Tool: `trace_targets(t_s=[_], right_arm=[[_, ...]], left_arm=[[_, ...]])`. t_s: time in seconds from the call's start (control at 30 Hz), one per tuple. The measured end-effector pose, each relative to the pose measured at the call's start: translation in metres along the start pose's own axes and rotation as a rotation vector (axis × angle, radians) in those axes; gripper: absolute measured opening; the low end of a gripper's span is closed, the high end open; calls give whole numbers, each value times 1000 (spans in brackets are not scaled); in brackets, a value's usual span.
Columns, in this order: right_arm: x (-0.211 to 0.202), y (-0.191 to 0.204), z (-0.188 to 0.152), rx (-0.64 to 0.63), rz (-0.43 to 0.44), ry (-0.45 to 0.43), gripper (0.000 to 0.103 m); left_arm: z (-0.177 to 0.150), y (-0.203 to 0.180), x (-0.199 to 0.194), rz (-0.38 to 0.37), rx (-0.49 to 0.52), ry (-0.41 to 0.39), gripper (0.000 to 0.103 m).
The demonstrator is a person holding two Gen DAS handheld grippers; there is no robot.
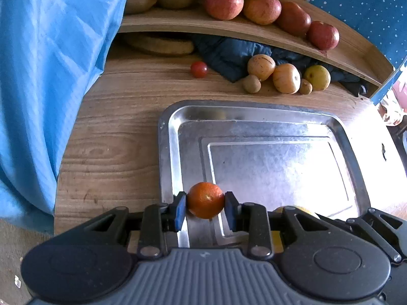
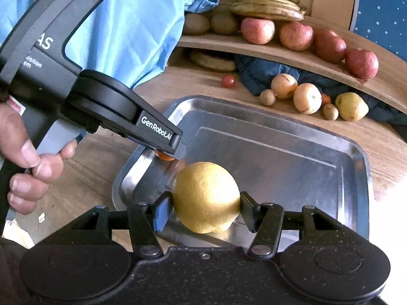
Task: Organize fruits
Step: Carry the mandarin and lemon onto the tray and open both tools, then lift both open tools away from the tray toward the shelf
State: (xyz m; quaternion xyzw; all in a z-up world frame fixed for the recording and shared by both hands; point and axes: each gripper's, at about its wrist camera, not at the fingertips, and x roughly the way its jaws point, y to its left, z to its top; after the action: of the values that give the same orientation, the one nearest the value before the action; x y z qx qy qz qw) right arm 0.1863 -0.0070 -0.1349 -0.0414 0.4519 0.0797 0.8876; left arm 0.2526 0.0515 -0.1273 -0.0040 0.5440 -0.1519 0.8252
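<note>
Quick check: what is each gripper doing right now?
Left gripper: closed on the orange, over the metal tray.
Right gripper: closed on the lemon.

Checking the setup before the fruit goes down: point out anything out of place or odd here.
A dark blue cloth lies crumpled under the wooden shelf, with loose fruit and a cherry tomato scattered beside it. The bananas are heavily browned. The metal tray holds nothing yet; both grippers hold fruit over it.
</note>
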Motion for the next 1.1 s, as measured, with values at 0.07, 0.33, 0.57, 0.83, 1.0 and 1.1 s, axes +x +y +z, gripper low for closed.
trace_targets(t_s=[0.07, 0.33, 0.57, 0.83, 1.0, 1.1], right_arm=[[2, 0, -2, -8, 0, 4, 58], [7, 1, -5, -35, 7, 13, 59], [0, -1, -8, -32, 2, -1, 62], [-20, -9, -16, 4, -22, -36, 77], [-41, -20, -20, 53, -40, -59, 92], [-51, -26, -23, 80, -45, -60, 98]], left_arm=[[-1, 0, -1, 6, -4, -6, 35], [-5, -2, -3, 20, -16, -19, 35], [-9, -3, -10, 22, -19, -33, 52], [-15, -6, -35, 47, -13, -80, 78], [-22, -4, -55, 67, 12, -101, 93], [-28, -3, -62, 80, 32, -91, 98]])
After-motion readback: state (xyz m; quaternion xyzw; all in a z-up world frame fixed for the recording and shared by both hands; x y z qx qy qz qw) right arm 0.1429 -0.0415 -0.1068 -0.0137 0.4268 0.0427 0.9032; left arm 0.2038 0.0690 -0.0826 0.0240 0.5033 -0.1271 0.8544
